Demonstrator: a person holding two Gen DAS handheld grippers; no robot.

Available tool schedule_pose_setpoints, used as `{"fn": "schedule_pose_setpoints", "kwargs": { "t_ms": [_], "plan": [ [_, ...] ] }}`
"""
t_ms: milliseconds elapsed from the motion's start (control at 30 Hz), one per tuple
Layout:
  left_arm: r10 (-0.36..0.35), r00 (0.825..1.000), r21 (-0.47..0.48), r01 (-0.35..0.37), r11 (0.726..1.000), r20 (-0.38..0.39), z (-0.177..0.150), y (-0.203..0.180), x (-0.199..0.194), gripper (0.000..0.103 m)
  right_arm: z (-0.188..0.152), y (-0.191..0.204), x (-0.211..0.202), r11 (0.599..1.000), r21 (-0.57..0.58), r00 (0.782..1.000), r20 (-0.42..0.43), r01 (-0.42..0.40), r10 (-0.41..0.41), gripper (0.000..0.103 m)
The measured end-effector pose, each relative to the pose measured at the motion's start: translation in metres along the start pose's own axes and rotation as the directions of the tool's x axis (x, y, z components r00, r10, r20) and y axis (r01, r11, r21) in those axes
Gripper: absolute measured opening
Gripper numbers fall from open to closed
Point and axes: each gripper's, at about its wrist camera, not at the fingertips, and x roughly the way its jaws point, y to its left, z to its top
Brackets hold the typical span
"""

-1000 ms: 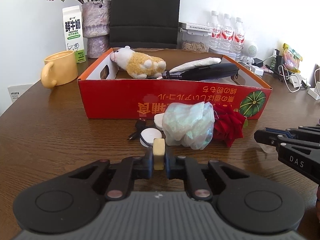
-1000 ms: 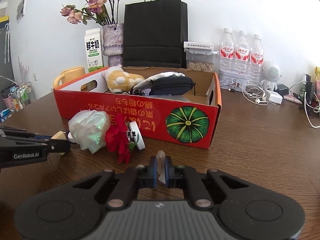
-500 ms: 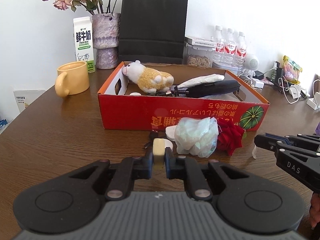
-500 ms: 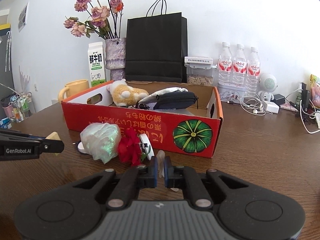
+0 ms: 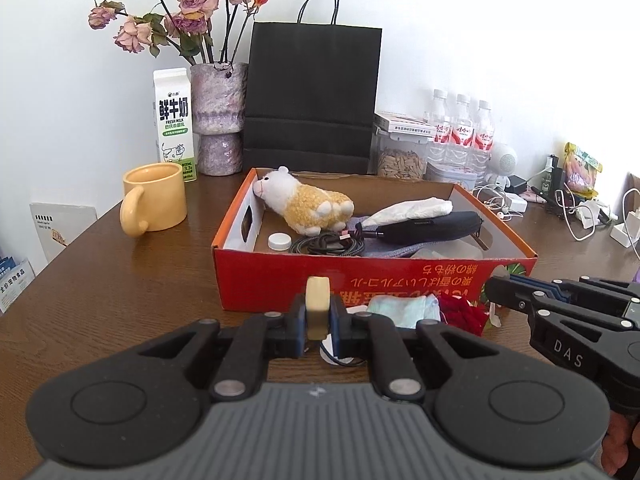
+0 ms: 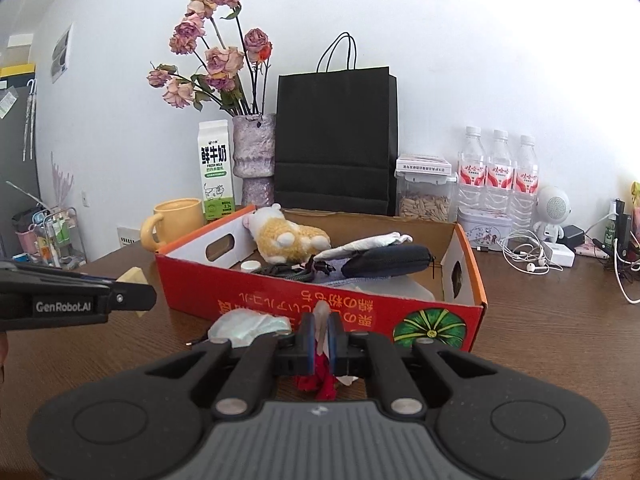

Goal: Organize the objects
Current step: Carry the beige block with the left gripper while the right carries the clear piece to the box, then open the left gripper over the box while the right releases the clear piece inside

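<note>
Gripping a beige block, left gripper; right's load unclear.

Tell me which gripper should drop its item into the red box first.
Probably left: the left gripper, shut on a beige block, is near the red box rim; the right gripper faces the front wall, lower.

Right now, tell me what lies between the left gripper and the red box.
In the left wrist view, between the left gripper and the red box lie a crumpled pale plastic bag, a red fabric rose and a white disc, all on the table.
</note>
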Motion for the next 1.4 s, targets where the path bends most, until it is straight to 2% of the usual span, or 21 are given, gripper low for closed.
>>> {"fn": "schedule_pose_setpoints", "kwargs": {
  "t_ms": [300, 667, 1100, 1400],
  "plan": [
    [-0.003, 0.999, -0.014, 0.004, 1.000, 0.035, 0.025, 0.005, 0.020, 0.012, 0.028, 0.007, 0.019, 1.000, -0.023, 0.999, 0.041, -0.010, 0.011, 0.006],
    [0.003, 0.998, -0.013, -0.003, 1.000, 0.055, 0.051, 0.010, 0.071, 0.013, 0.057, 0.009, 0.067, 0.998, -0.061, 0.998, 0.059, -0.023, 0.026, 0.006],
    [-0.003, 1.000, -0.011, 0.003, 1.000, 0.031, 0.070, 0.017, 0.137, 0.013, 0.060, -0.005, 0.128, 0.997, -0.058, 0.998, 0.031, -0.060, 0.062, 0.006],
    [0.001, 1.000, -0.013, -0.001, 1.000, 0.011, 0.071, 0.024, 0.151, 0.014, 0.057, -0.011, 0.146, 0.997, -0.053, 0.998, -0.005, -0.059, 0.059, 0.006]
  ]
}}
